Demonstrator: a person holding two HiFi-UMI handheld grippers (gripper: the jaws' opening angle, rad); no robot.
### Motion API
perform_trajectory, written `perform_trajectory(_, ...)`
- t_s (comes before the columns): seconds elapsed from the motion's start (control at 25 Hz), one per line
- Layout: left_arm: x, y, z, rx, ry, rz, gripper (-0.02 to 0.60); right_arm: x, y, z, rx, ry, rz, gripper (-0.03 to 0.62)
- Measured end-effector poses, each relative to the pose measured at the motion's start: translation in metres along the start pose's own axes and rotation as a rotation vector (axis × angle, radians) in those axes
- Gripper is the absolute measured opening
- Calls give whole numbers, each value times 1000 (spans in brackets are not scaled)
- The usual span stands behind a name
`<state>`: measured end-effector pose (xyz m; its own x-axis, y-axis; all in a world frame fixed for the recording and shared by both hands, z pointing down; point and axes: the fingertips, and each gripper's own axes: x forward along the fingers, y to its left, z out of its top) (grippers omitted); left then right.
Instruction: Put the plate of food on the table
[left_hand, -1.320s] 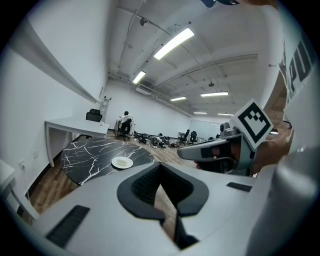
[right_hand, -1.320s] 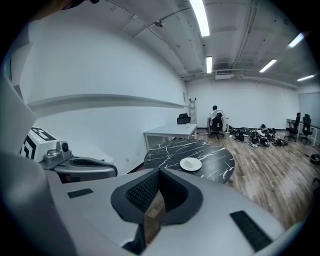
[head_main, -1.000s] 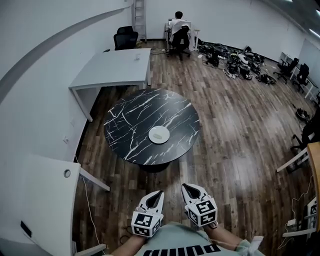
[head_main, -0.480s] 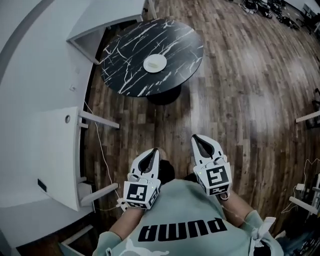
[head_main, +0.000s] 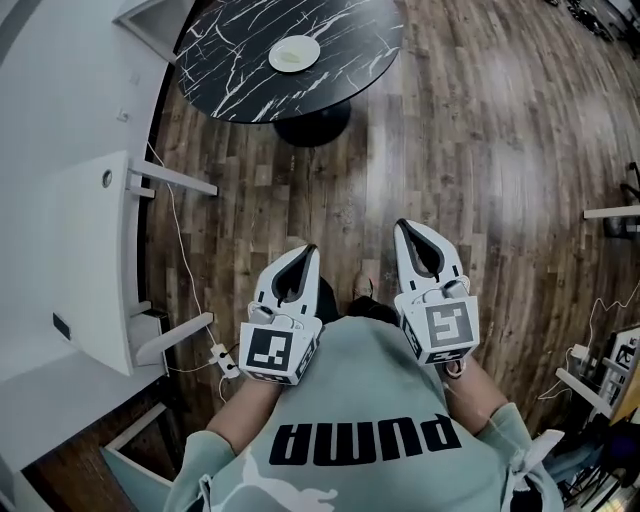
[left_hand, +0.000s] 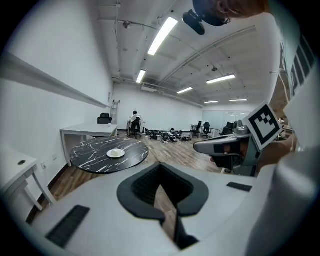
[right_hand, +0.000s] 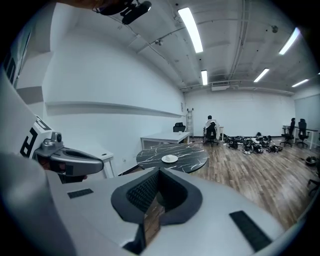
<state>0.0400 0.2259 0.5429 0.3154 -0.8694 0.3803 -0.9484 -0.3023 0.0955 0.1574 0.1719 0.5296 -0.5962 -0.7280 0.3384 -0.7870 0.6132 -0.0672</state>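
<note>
The plate of food (head_main: 294, 54) sits on the round black marble-patterned bench (head_main: 225, 70), a little off its middle, flat and alone on the top; something pale lies on it, though it is too small to say what. In the left gripper view the same plate (left_hand: 116, 153) shows far off beyond the jaws, and in the right gripper view it (right_hand: 169, 159) stands just as distant. Neither tool is near it. The left tool (head_main: 309, 249) and the right tool (head_main: 401, 225) are both held close against the person's pale green shirt (head_main: 360, 425), side by side and apart from each other, pointing out over the wooden floor (head_main: 480, 150). Each has its jaws brought together at the tips with nothing between them, only floor showing through the slit. A white desk (head_main: 70, 260) stands at the person's left, with a thin cable (head_main: 172, 225) trailing on the floor beside it.
</note>
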Motion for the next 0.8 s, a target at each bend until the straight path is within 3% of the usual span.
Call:
perform_trajectory(0.16, 1, 8, 17, 5, -41, 24, 6, -10, -21, 9, 7, -25, -50, 8)
perform_trajectory(0.32, -4, 25, 11, 7, -18, 62, 6, -13, -24, -2, 34, -14, -64, 8)
perform_trajectory(0.56, -6, 26, -4, -1, 11, 46, 6, -8, -10, -12, 42, -4, -57, 8)
perform_trajectory(0.8, -8, 38, 4, 16, -9, 51, 7, -7, -10, -4, 35, -16, -74, 8)
